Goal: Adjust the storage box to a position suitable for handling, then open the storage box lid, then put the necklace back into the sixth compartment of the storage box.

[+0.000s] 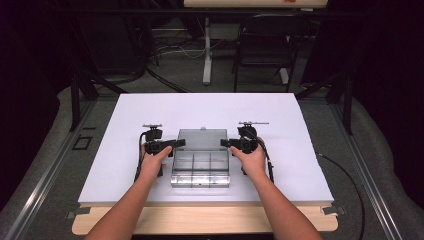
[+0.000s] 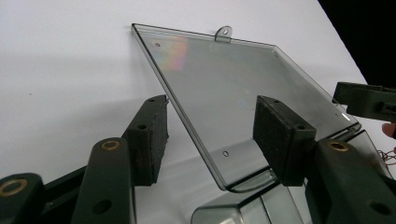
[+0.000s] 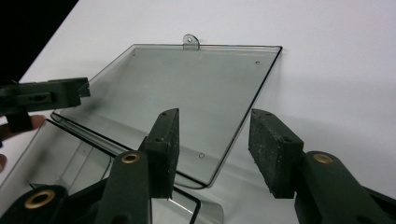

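A clear plastic compartment box (image 1: 200, 175) sits mid-table with its lid (image 1: 202, 139) swung back. My left gripper (image 1: 176, 144) reaches in from the left, my right gripper (image 1: 226, 143) from the right. In the left gripper view the lid (image 2: 233, 79) is tilted, and its side edge runs between the open jaws of my left gripper (image 2: 210, 116); the pads do not press it. The right gripper's tip (image 2: 369, 100) shows beyond. In the right gripper view the lid (image 3: 187, 79) has its other edge between the open jaws of my right gripper (image 3: 215, 121), and the left gripper (image 3: 46, 98) reaches in opposite.
The box rests on a white tabletop (image 1: 150, 110) with a wooden front edge (image 1: 200, 220). A black chair (image 1: 265, 45) and a white table leg (image 1: 207, 50) stand on the floor behind. A cable (image 1: 350, 180) trails off the right side.
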